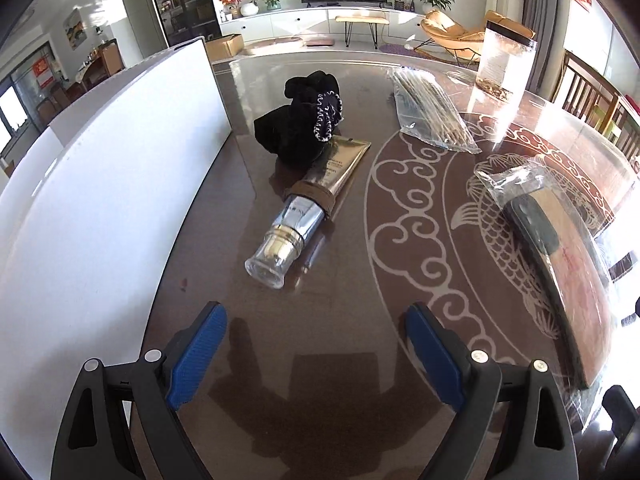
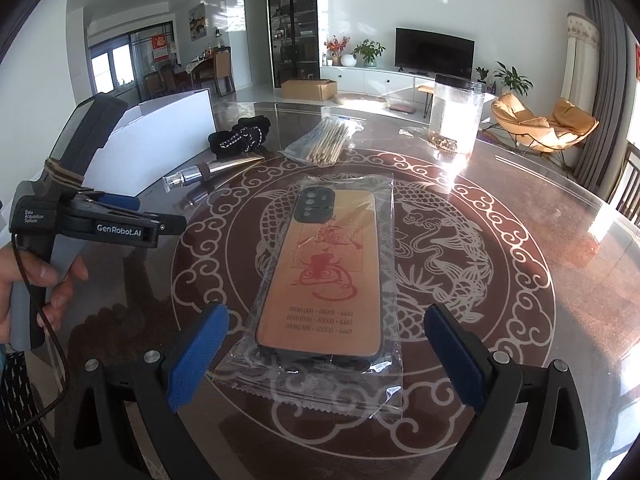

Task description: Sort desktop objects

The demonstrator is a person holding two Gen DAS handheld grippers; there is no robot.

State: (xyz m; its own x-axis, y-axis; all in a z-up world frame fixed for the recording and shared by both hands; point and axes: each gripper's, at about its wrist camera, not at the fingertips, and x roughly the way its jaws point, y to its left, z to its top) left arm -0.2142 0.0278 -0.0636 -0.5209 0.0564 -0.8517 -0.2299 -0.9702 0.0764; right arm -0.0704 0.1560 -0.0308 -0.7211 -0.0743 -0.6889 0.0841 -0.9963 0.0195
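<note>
The room was a bright living space with white walls. A dark television [image 2: 435, 53] stood on a long white cabinet [image 2: 384, 78] against the far wall, flanked by potted plants [image 2: 370, 50] and a vase of red flowers [image 2: 335, 46]. A tall dark glass-fronted cabinet [image 2: 291, 20] rose to its left. Two tan lounge chairs [image 2: 540, 124] sat near grey curtains [image 2: 604, 92]. A cardboard box [image 2: 309, 89] lay on the pale, glossy floor. Sunlight glared across the patterned glass-topped table [image 2: 520, 240].
</note>
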